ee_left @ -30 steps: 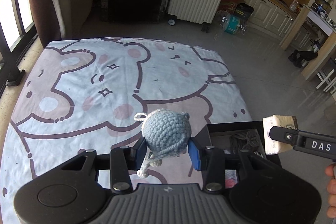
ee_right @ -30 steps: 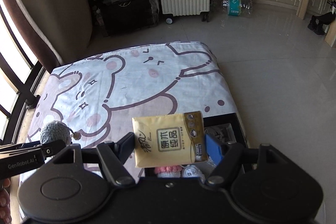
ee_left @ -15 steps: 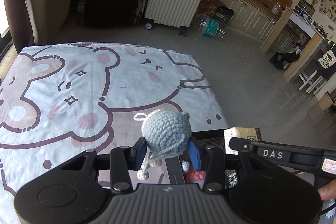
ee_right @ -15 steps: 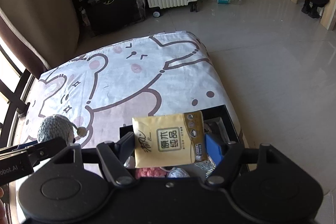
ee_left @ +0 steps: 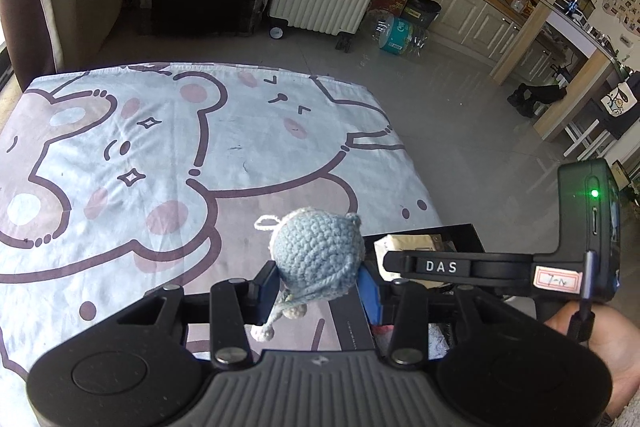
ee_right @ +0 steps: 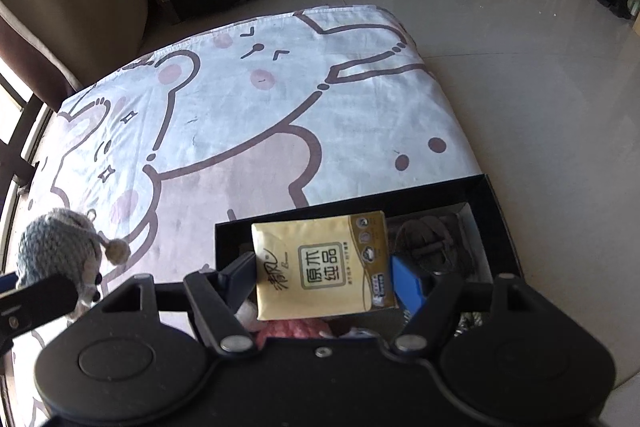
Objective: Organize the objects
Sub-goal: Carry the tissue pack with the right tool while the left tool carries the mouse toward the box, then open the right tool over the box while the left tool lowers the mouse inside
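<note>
Two grippers are hanging over the near right corner of a bed whose cartoon-bear sheet is filling most of both views, and the black box sitting at that corner is the thing the coming move is turning on. The right gripper is pinching a yellow tissue pack by its short ends, long axis running across the jaws, and the pack is hanging directly above the box's open top, so this hand looks the nearer one to a drop. The left gripper is clamping a blue crocheted toy just left of the box, over bare sheet. Inside the box a dark strap-like item and something pink are already taking up room. The right tool's arm is crossing close beside the toy in the left view, which may be crowding the entry.
</note>
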A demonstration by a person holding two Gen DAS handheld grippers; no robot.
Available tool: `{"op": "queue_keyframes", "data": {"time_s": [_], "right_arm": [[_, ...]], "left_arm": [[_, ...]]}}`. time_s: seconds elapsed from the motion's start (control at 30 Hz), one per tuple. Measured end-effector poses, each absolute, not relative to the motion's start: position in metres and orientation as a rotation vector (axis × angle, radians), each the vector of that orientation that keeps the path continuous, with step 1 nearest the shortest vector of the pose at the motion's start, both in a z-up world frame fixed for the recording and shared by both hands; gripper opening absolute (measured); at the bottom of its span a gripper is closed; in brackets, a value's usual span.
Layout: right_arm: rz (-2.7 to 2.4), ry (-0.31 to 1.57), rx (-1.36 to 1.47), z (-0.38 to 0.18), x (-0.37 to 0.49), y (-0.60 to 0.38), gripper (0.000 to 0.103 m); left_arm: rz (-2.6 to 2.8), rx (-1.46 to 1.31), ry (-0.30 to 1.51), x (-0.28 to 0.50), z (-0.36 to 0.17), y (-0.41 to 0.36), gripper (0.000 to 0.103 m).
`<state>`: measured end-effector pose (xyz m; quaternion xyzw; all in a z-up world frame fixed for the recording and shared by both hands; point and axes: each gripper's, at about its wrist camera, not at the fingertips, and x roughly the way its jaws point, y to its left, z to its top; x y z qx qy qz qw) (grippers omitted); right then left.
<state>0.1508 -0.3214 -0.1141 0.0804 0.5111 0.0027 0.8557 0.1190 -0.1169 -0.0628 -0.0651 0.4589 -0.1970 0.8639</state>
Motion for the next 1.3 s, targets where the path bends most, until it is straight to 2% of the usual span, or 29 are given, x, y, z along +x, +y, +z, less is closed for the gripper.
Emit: {"op": "queue_keyframes", "data": {"time_s": [0.2, 0.27, 0.3, 0.87, 1.3], "right_arm": [[0.046, 1.096, 0.192, -0.126, 0.163, -0.315, 0.075], [0.056, 1.087, 0.225, -0.127, 0.164, -0.319, 0.087], [0.057, 1.080, 0.233, -0.125, 0.163, -0.321, 0.088], [0.033, 1.014, 0.317, -0.085, 0.137, -0.368, 0.086], [-0.107, 0.994, 0.420, -0.077, 0.117, -0.420, 0.085]], "left_arm": [[-0.475, -0.094, 0.978, 0.115, -0.070, -0.125, 0.044], [-0.490, -0.076, 0.984, 0.113, -0.073, -0.129, 0.044], [-0.497, -0.069, 0.986, 0.113, -0.074, -0.131, 0.044], [-0.626, -0.116, 0.970, 0.103, -0.082, -0.183, 0.044], [-0.673, -0.167, 1.052, 0.105, -0.111, -0.248, 0.044]]}}
